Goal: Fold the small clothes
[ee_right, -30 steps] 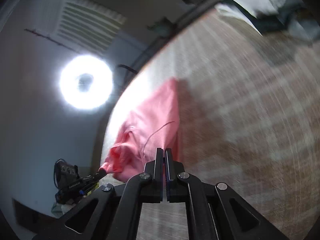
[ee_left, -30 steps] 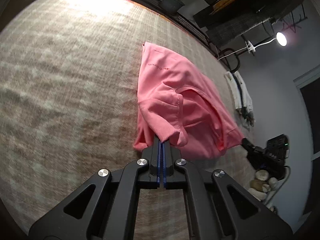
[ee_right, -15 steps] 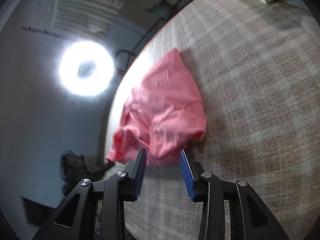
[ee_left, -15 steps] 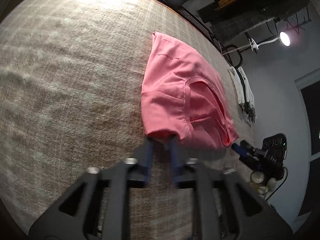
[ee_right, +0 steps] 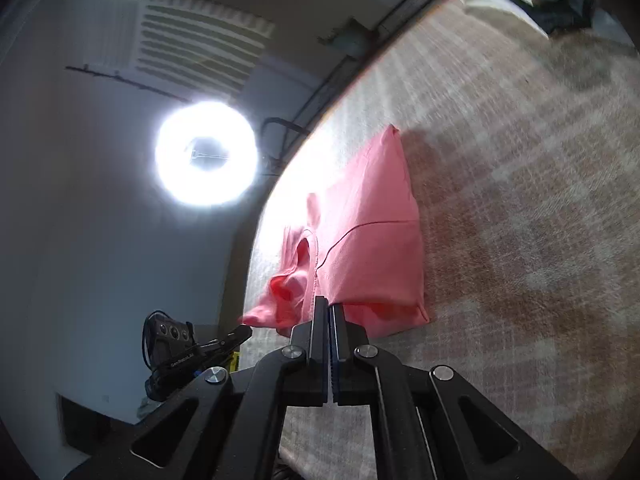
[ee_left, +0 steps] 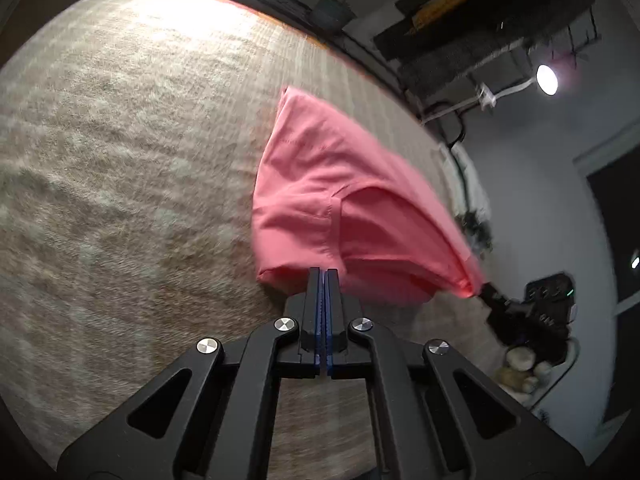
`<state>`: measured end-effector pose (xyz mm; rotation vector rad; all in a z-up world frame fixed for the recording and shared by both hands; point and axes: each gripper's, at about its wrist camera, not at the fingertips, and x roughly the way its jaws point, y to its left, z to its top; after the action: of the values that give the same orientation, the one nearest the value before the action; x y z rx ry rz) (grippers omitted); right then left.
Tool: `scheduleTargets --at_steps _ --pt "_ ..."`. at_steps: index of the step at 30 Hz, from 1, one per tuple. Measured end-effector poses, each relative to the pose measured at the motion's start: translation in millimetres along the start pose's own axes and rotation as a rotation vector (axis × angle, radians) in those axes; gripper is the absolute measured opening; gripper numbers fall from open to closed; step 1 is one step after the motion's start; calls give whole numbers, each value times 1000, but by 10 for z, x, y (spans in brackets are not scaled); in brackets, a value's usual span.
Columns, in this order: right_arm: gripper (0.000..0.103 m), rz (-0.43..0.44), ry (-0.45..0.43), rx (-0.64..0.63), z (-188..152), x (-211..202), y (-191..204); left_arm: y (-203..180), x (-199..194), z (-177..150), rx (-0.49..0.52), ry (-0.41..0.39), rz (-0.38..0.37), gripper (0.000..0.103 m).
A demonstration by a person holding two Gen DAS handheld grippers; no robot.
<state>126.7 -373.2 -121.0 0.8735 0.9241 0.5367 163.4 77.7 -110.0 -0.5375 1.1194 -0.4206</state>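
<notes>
Pink garment [ee_left: 344, 200]: stretching lengthwise away from both claws, narrowing to its far corner.
Left gripper [ee_left: 323, 276]: clenching its near hem.
Right gripper [ee_right: 330, 307]: pinching its near edge.

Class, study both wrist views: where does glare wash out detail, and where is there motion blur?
Right wrist view: the ring light blooms white and bleaches the rug edge beside the pink garment. Left wrist view: the rug streaks with motion blur, while the left gripper stays sharp.

Left tongs [ee_left: 323, 274] closed; right tongs [ee_right: 329, 304] closed.
</notes>
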Motion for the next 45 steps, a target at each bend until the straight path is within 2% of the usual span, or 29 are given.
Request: scheduleTargets --at_steps 1,2,4,7,8,9,10,11,15,16,17,21,24,26,28,30,32,35,37,40,43,45 --pt "0 -35 17 -10 -29 20 -20 52 105 -46 3 28 51 0" --pt "0 -61 38 -10 -60 59 -57 112 178 -76 -16 49 65 0" --pt "0 -104 75 21 -61 184 -170 172 239 -106 -45 62 61 0" --pt "5 -148 110 25 -70 260 -214 168 146 -84 -64 38 21 3" --pt "17 -183 112 -15 -61 265 -164 168 112 -71 -71 28 10 18" --pt "25 -218 105 -50 -50 280 -118 175 80 -50 -89 8 -7 28" --pt "27 -249 88 -91 -46 263 -50 180 70 -34 -102 -4 -16 43" --pt "27 -271 79 -138 -47 251 38 185 76 -10 -113 -6 -19 45" --pt "26 -326 32 -309 -102 254 350 274 243 64 -203 23 -47 45" --pt "26 -340 27 -365 -112 306 413 287 303 76 -224 23 -49 20" --pt "26 -355 37 -413 -132 383 472 271 355 88 -224 29 -49 5" --pt "26 -388 103 -443 -164 632 401 71 251 51 -135 3 -16 4" --pt "26 -399 170 -447 -186 741 318 -9 148 -5 -33 -16 71 4" --pt "26 -420 186 -450 -201 777 285 84 197 -53 -20 1 156 3" --pt "26 -435 218 -431 -205 794 211 191 205 -99 -26 12 200 3" --pt "26 -424 215 -419 -199 760 192 174 102 -99 4 -24 233 3" --pt "26 -392 189 -436 -184 656 267 45 -41 -97 61 -87 222 3" --pt "26 -345 174 -490 -198 557 408 -266 -102 -117 167 -121 158 3" --pt "26 -327 165 -519 -212 576 484 -425 -13 -115 222 -115 162 3" --pt "27 -318 173 -530 -173 746 558 -553 244 -79 246 -71 126 3" --pt "27 -327 182 -536 -130 886 576 -641 542 -43 317 -23 191 3" --pt "27 -348 197 -543 -103 1004 572 -590 796 -79 335 65 258 3"
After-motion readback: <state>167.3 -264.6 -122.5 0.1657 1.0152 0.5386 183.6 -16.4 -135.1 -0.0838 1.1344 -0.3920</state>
